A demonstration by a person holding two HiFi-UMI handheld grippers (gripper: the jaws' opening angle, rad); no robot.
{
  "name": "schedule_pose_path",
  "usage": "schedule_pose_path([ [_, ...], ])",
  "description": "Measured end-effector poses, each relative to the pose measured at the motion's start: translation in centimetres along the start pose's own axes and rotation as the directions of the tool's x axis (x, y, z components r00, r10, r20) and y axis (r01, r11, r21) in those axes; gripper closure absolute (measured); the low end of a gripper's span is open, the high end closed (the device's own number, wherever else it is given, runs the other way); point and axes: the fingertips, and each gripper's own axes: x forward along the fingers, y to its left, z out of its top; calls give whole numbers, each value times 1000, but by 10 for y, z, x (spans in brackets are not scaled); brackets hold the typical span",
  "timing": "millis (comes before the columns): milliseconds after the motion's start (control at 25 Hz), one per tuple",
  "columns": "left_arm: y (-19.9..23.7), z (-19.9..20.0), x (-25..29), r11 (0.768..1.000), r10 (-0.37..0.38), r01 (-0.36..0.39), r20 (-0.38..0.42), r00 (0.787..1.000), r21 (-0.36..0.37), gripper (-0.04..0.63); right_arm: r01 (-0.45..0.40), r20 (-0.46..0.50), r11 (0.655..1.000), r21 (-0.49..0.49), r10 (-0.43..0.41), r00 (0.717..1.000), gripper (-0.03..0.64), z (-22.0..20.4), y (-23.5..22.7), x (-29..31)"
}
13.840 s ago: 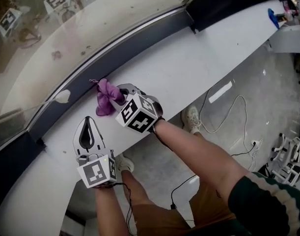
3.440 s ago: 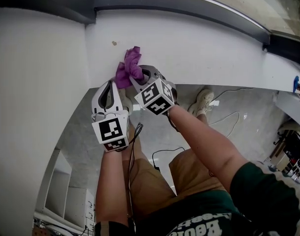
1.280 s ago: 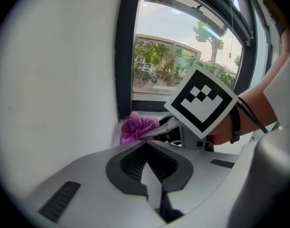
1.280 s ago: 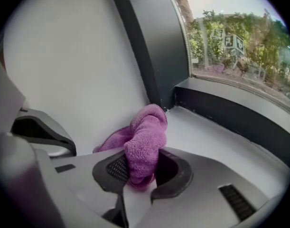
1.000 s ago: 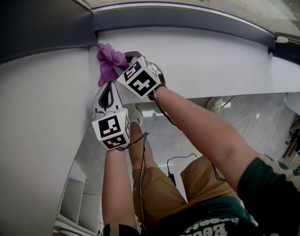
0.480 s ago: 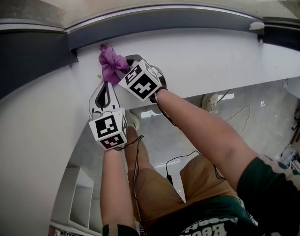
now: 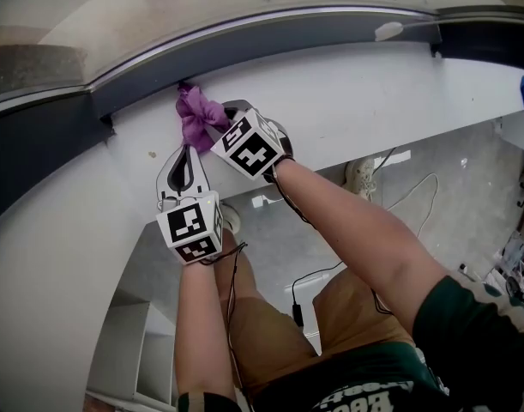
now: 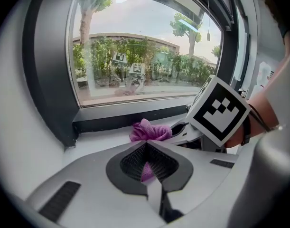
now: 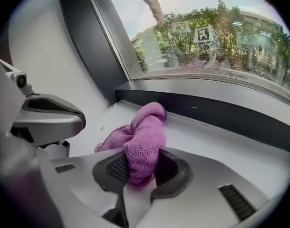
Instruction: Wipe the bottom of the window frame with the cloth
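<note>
R gripper (image 7: 217, 127) is clamping the purple cloth (image 7: 197, 114): in the right gripper view its fingers (image 9: 117, 169) are closing narrow on a thick fold of the cloth (image 9: 144, 139), w/ the bunch poking up and fwd out of the grip and a flap hanging off to the L side. The cloth is lying on the white sill (image 7: 373, 84), and in the head view its far tip is reaching the lower edge of the dark grey window frame (image 7: 270, 37), close to where the frame is stepping into a thicker dark section on the L. Glass (image 7: 159, 7) is sitting just above the frame strip. L gripper (image 7: 189, 148) is sitting on the sill just beside and behind the R one, nearer the person, and is pointing at the cloth; its fingers (image 8: 130, 161) are meeting at the tips w/ nothing gripped between them, only the diamond-shaped gap showing. In the left gripper view the cloth (image 8: 149, 129) is lying just ahead of the L fingertips, and a bit of purple is showing thru the gap; can't tell if it's touching them. R gripper's marker cube (image 7: 249, 148) is tilting toward the L gripper, w/ both forearms running back toward the body.
</note>
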Motion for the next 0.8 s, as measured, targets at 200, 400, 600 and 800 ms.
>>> schedule_pose_path([
  [200, -26, 7, 10, 999, -36, 36, -5, 999, 28, 588, 12, -3, 1000, 3, -12, 1000, 518, -14, -14, -15],
  [400, -51, 18, 16, 997, -65, 65, -4, 998, 40, 588, 34, -7, 999, 3, -34, 999, 518, -26, -34, -36],
  [600, -72, 23, 21, 996, -79, 79, -3, 997, 45, 588, 55, 0, 998, 15, -55, 998, 518, -40, -56, -55],
  [800, -94, 23, 27, 993, -100, 101, -17, 995, 65, 588, 81, 7, 996, 42, -81, 997, 518, -51, -76, -72],
])
